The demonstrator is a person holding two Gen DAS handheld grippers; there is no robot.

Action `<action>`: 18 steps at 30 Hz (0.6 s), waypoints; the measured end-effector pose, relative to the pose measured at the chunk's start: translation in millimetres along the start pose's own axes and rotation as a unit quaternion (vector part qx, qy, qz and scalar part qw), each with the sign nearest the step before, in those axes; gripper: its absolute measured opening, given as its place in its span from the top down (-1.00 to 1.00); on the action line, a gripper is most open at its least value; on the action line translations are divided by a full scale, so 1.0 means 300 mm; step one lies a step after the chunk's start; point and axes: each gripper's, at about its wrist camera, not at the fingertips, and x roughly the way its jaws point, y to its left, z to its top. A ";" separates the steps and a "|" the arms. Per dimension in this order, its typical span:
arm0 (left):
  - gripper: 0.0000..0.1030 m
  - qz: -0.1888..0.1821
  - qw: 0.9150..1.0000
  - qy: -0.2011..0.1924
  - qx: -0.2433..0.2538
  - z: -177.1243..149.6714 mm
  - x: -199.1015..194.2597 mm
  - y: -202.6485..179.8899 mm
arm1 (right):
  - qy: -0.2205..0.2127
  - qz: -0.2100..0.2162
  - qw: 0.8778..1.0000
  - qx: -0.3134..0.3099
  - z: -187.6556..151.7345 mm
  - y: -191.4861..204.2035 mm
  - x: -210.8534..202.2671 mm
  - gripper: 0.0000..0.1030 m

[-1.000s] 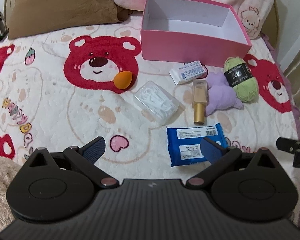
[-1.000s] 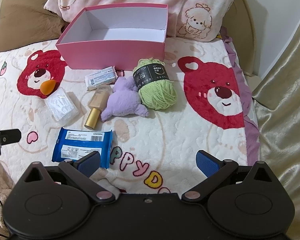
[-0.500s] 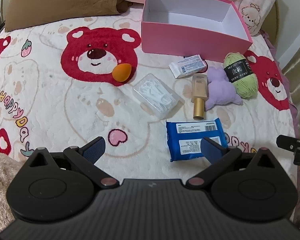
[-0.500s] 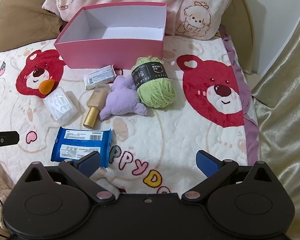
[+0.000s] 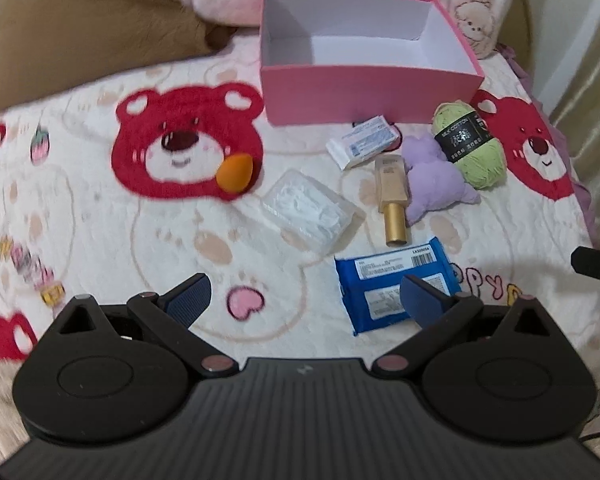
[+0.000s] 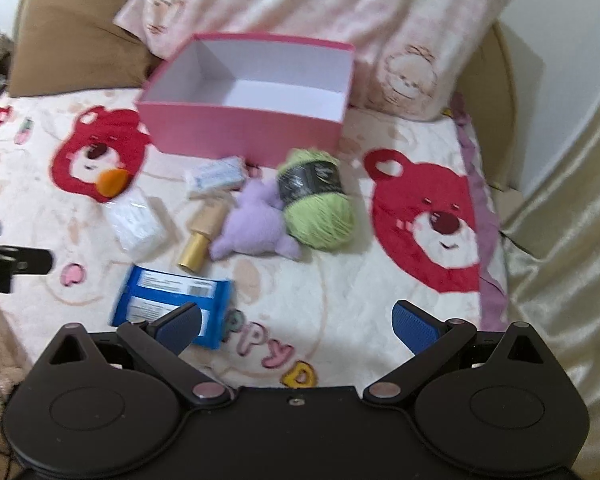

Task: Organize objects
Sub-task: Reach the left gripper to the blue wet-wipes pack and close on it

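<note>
An open, empty pink box (image 5: 372,96) (image 6: 244,132) stands at the back of the bed. In front of it lie a white packet (image 5: 364,142), a gold-capped bottle (image 5: 392,200), a purple plush (image 5: 436,176), green yarn (image 5: 472,144) (image 6: 320,200), a clear plastic case (image 5: 308,210), an orange sponge (image 5: 234,172) and a blue wipes pack (image 5: 384,284) (image 6: 172,300). My left gripper (image 5: 304,300) is open and empty, just short of the wipes pack. My right gripper (image 6: 296,324) is open and empty above the blanket.
The bear-print blanket (image 5: 100,220) covers the bed. A brown pillow (image 5: 80,28) and a pink pillow (image 6: 340,12) lie behind the box. A beige curtain (image 6: 572,200) hangs at the right. The bed's edge runs along the right side.
Both grippers have moved forward towards the objects and the box, so these look larger. The views are blurred by motion. Both stay open and empty.
</note>
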 end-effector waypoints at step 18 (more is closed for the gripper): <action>-0.51 -0.092 0.996 -0.002 -0.013 -0.015 0.301 -0.056 | 0.003 0.134 0.990 -0.037 -0.067 0.081 0.359 -0.89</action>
